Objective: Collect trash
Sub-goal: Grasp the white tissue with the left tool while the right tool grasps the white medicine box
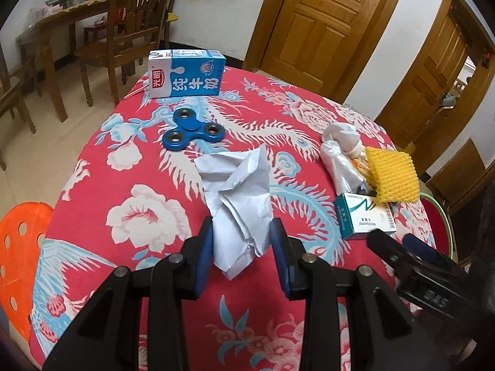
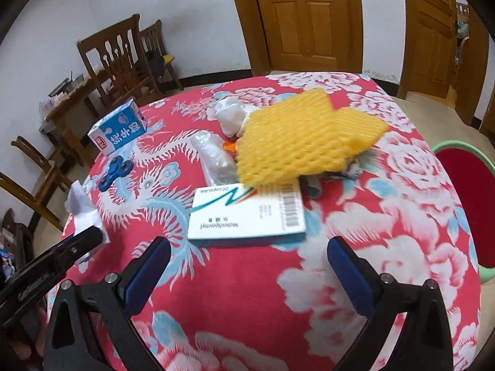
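Note:
A crumpled white paper [image 1: 238, 198] lies on the red flowered tablecloth [image 1: 148, 185]. My left gripper [image 1: 243, 235] has its pads on both sides of the paper's near end, touching it. My right gripper [image 2: 247, 250] is open wide and empty, just short of a white and teal capsule box [image 2: 247, 213]. Behind the box lie a yellow foam net [image 2: 300, 142], a clear plastic bag [image 2: 213, 157] and a white wad [image 2: 230, 114]. The box [image 1: 362, 216] and the net [image 1: 391, 173] also show in the left wrist view.
A blue milk carton [image 1: 185, 72] stands at the table's far edge, with a blue fidget spinner [image 1: 193, 130] before it. An orange stool [image 1: 21, 247] is at the left, a red-seated stool [image 2: 470, 198] at the right. Wooden chairs [image 1: 130, 31] and doors [image 1: 321, 21] stand behind.

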`<state>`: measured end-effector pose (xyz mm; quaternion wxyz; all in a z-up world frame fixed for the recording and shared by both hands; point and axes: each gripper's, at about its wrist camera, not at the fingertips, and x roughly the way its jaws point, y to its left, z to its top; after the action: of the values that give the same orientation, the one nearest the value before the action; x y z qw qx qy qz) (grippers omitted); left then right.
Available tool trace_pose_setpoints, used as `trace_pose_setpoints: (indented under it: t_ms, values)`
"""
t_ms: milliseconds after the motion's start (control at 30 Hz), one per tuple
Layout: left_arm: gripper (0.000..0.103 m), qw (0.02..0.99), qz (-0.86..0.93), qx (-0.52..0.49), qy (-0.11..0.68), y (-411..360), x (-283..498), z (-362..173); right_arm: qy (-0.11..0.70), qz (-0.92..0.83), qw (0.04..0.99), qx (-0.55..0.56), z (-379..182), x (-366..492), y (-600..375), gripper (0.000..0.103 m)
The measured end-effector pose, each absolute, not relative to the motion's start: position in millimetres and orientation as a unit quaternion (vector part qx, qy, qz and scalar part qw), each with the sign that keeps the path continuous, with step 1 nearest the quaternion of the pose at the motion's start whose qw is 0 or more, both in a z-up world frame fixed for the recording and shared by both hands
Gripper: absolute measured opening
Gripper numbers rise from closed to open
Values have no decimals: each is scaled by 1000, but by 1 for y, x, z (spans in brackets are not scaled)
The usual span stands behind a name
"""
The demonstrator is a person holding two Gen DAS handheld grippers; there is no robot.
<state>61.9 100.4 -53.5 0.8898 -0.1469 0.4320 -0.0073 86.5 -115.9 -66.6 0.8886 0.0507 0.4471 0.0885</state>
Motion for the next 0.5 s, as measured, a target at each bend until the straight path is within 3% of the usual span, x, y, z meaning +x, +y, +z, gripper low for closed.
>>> trace_pose_setpoints:
  t_ms: [500]
  values:
    - [36, 886, -14, -155, 438, 104, 64, -61, 469, 52, 882, -6, -85, 109, -90, 103]
